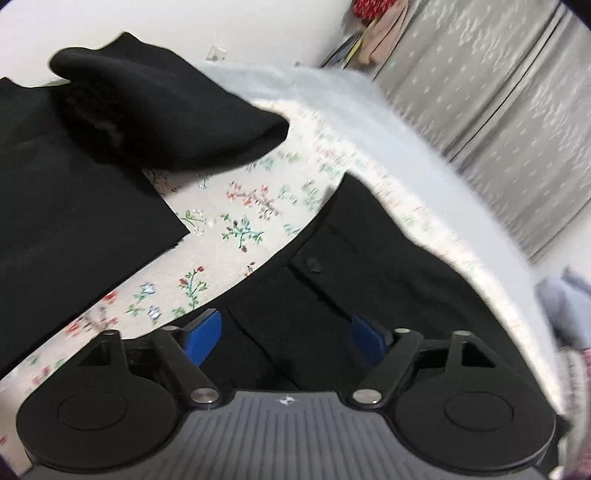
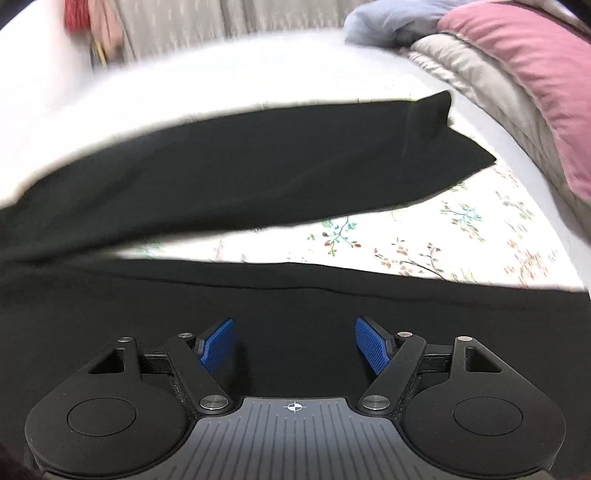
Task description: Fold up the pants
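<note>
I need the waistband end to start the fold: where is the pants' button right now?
In the left wrist view the button sits near the picture's centre on the black pants, just ahead of the open left gripper, beside the floral sheet.

Motion blur smears the curtain (image 1: 517, 122) and the bed's far edge in both wrist views. The black pants (image 2: 258, 173) run off the left edge of the right wrist view, their waist unseen there. A red and pink bundle (image 1: 373, 22), cut by the top edge, is possibly hanging clothes. Both grippers' fingertips blend into dark cloth.
</note>
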A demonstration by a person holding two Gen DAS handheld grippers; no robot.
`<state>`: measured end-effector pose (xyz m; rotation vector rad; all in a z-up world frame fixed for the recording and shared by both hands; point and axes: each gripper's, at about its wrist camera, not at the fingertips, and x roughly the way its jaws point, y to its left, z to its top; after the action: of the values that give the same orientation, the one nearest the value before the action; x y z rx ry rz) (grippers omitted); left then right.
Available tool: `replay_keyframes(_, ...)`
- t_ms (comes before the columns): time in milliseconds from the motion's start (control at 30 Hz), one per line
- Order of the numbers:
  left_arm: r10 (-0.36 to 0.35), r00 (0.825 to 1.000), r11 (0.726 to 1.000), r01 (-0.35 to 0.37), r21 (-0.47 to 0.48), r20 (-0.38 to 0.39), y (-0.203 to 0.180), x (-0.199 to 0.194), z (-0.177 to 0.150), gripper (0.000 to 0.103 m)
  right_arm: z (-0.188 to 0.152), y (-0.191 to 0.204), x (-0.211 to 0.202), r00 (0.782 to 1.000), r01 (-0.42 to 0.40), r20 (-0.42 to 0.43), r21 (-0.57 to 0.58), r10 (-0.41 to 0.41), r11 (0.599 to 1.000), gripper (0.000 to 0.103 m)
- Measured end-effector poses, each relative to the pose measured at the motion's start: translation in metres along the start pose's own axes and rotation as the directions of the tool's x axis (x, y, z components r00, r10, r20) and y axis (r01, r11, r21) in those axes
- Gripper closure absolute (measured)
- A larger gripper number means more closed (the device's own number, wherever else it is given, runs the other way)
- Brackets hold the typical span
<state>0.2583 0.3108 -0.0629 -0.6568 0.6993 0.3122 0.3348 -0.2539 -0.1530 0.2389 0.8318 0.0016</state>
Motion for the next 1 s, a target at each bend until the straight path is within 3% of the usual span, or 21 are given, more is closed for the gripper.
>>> replay_keyframes(133,0.014,0.999,0.997,-0.012,-0.077,0.030,0.023,-0.041,-0.011,0.029,-0.030,-0.003,-0.067,0.986,-0.098,0.141,0.031,0.092,0.995,0.017)
replay_keyframes(333,0.030,1.000,0.985,-0.028,-0.168,0.007,0.051,-0.070,-0.038,0.029,-0.077,-0.047,-0.126,0.966,-0.152,0.238,0.213,0.099,0.965,0.017)
replay_keyframes(433,0.009,0.999,0.978,-0.015,-0.208,-0.032,0.061,-0.069,-0.052,0.029,-0.089,-0.068,-0.146,0.964,-0.150,0.250,0.244,0.087,0.958,0.017)
replay_keyframes(633,-0.019,0.999,0.977,0.010,-0.215,-0.041,0.063,-0.060,-0.059,0.031,-0.119,-0.106,-0.165,0.963,-0.151,0.266,0.433,0.034,0.889,0.017)
replay_keyframes(700,-0.045,0.998,0.975,0.034,-0.219,-0.048,0.062,-0.057,-0.063,0.039,-0.124,-0.111,-0.170,0.961,-0.149,0.274,0.426,0.029,0.893,0.017)
replay_keyframes(767,-0.063,0.996,0.976,0.046,-0.214,-0.069,0.061,-0.053,-0.065,0.055,-0.131,-0.121,-0.173,0.962,-0.155,0.272,0.447,0.032,0.881,0.017)
replay_keyframes(833,-0.042,0.996,0.979,0.026,-0.203,-0.076,0.061,-0.050,-0.067,0.064,-0.139,-0.135,-0.178,0.968,-0.142,0.251,0.497,0.015,0.856,0.017)
replay_keyframes(967,-0.037,0.996,0.977,0.020,-0.215,-0.076,0.065,-0.050,-0.068,0.096,-0.153,-0.171,-0.181,0.978,-0.103,0.205,0.605,-0.029,0.789,0.017)
replay_keyframes(1000,-0.033,0.997,0.978,0.017,-0.209,-0.076,0.065,-0.051,-0.068,0.097,-0.155,-0.178,-0.181,0.980,-0.094,0.196,0.624,-0.039,0.775,0.017)
